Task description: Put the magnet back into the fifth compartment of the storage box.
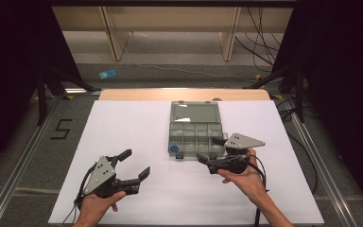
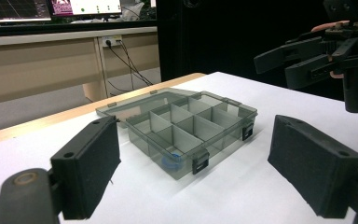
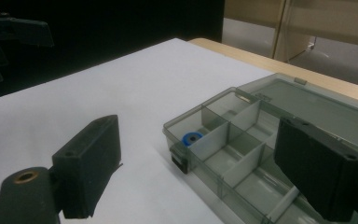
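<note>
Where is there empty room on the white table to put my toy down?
The white sheet is bare left of the open compartment box. It is crowded between the box's near edge and the right gripper.

We see the organizer box [image 2: 182,126] as smoky translucent plastic, smooth and slightly glossy, with glare on its open lid [image 1: 194,112]; its latches [image 2: 200,163] look like black opaque plastic; the blue ring [image 3: 192,138] inside looks glossy. The white sheet [image 1: 137,127] over the table reads as matt, smooth paper or board; the table edge [image 1: 184,94] looks like pale wood. We read the left gripper [image 1: 137,163] pads [image 2: 91,170] as matt black foam, faintly rough; the grey plate [image 1: 244,140] on the right gripper [image 1: 213,150] looks like dull metal.
</note>
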The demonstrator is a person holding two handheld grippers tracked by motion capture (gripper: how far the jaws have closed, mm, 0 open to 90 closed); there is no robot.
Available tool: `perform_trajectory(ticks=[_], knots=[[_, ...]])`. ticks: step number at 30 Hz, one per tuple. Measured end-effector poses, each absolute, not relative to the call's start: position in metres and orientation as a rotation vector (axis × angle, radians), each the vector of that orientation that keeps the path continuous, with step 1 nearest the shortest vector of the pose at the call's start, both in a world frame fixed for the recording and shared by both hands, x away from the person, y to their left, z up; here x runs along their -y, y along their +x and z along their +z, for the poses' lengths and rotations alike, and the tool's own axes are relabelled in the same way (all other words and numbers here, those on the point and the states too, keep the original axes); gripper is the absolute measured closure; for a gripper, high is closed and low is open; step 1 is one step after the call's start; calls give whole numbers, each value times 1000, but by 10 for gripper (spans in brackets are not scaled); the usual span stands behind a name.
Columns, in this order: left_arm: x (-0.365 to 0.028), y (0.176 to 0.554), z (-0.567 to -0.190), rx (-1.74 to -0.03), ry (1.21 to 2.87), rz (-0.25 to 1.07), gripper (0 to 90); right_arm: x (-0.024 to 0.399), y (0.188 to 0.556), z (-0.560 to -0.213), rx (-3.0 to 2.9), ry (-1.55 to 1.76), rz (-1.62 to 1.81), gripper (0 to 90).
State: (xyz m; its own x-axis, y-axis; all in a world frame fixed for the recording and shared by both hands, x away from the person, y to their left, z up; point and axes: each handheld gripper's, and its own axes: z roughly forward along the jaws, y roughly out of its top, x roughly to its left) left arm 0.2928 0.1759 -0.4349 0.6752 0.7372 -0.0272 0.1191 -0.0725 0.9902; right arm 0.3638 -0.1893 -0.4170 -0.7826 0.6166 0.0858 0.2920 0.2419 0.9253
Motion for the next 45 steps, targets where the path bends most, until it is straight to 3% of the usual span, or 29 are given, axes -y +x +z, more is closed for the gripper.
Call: perform_trajectory(ticks=[45], knots=[[-176, 292, -435, -721, 1590, 590, 159, 231, 325, -429, -2126, 920, 1544, 156]])
